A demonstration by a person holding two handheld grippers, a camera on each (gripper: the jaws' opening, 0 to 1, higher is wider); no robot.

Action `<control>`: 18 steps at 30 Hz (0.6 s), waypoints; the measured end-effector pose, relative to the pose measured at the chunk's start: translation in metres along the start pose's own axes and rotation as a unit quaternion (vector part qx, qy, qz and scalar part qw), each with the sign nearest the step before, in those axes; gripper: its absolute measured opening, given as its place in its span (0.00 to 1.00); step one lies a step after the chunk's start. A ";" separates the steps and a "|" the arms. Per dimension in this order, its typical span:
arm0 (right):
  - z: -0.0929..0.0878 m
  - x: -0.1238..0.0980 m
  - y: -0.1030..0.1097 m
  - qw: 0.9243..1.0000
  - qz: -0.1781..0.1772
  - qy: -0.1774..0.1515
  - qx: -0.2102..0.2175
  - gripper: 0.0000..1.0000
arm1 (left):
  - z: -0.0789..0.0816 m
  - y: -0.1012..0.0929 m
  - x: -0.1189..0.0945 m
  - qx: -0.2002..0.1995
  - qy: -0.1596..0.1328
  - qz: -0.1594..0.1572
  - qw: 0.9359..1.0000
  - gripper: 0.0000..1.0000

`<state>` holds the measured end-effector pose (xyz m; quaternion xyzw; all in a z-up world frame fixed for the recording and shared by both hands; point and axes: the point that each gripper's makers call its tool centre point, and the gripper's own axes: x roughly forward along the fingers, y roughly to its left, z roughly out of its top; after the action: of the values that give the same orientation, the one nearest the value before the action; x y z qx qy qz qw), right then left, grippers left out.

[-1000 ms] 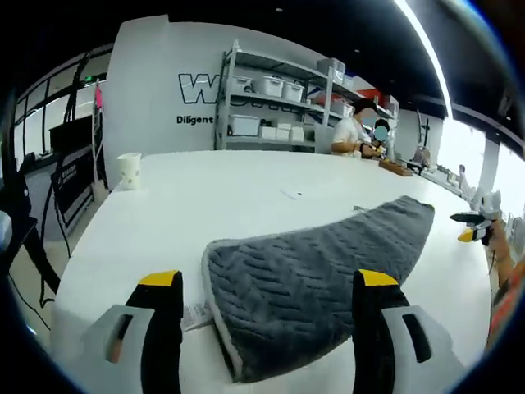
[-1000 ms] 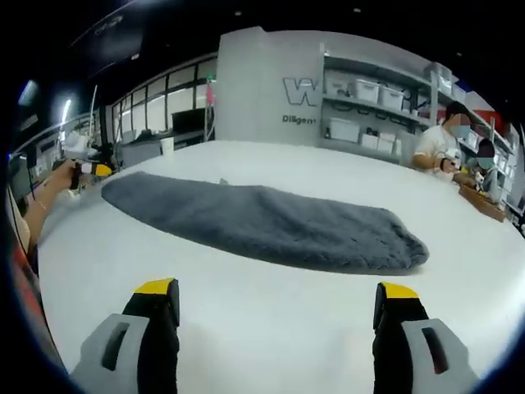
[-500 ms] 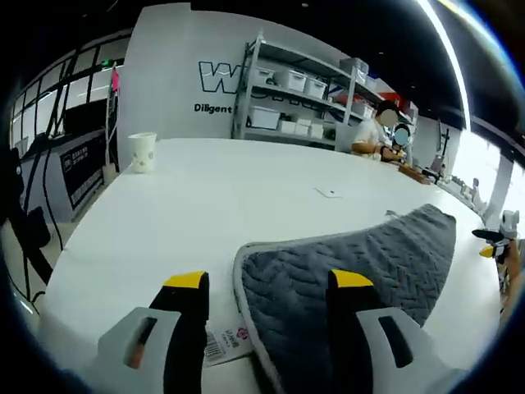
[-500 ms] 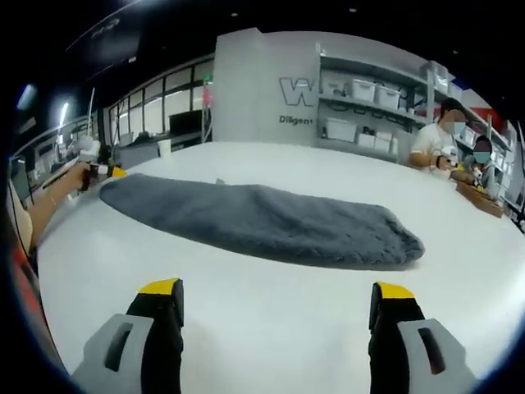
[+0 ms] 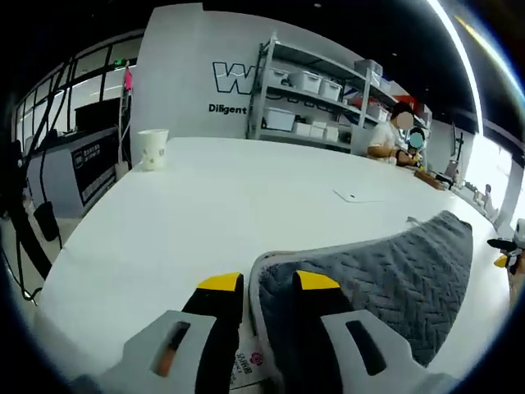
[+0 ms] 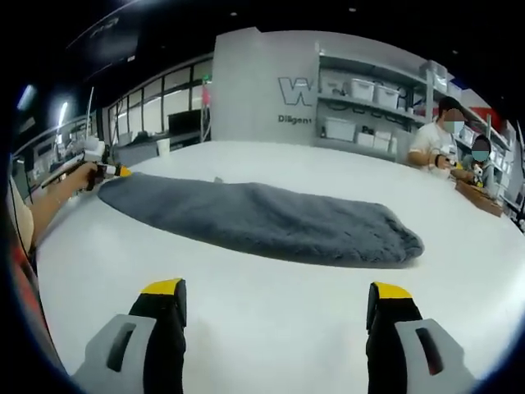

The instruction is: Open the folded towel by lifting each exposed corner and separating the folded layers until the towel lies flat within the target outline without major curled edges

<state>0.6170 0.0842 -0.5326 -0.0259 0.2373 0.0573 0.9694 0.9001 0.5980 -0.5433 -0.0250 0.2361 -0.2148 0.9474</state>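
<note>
A grey towel point(image 5: 385, 271) with a herringbone weave and a pale hem lies folded on the white table point(image 5: 205, 205). My left gripper point(image 5: 267, 283) has its yellow-tipped jaws pinched on the towel's near corner hem. A white label tag point(image 5: 246, 365) sticks out under that corner. In the right gripper view the towel point(image 6: 262, 220) stretches as a long grey strip across the table point(image 6: 271, 320). My right gripper point(image 6: 275, 289) stands open over bare table, short of the towel's long edge. The left gripper point(image 6: 107, 171) sits at the strip's far left end, held by a hand.
A paper cup point(image 5: 152, 148) stands at the table's far left. A small slip of paper point(image 5: 354, 197) lies mid-table. Shelves with boxes point(image 5: 312, 98) line the back wall, and people point(image 6: 443, 139) sit at the far right end of the table.
My left gripper's jaws have closed in from wide open onto the towel's near corner, and it has moved closer to that corner. The right gripper has barely moved.
</note>
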 end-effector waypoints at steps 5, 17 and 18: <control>-0.003 -0.001 -0.003 1.000 -0.007 0.003 0.000 0.89 | -0.001 0.005 0.000 0.011 0.003 0.016 1.000 0.11; -0.003 -0.002 -0.001 1.000 -0.007 0.004 -0.001 0.88 | 0.008 0.004 -0.008 0.032 -0.011 0.029 0.999 0.04; -0.003 -0.002 -0.001 1.000 -0.007 0.004 -0.002 0.88 | 0.008 0.003 -0.008 0.034 -0.012 0.029 0.999 0.04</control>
<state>0.6142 0.0827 -0.5343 -0.0293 0.2406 0.0509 0.9688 0.8986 0.6037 -0.5327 0.0115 0.2176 -0.1946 0.9564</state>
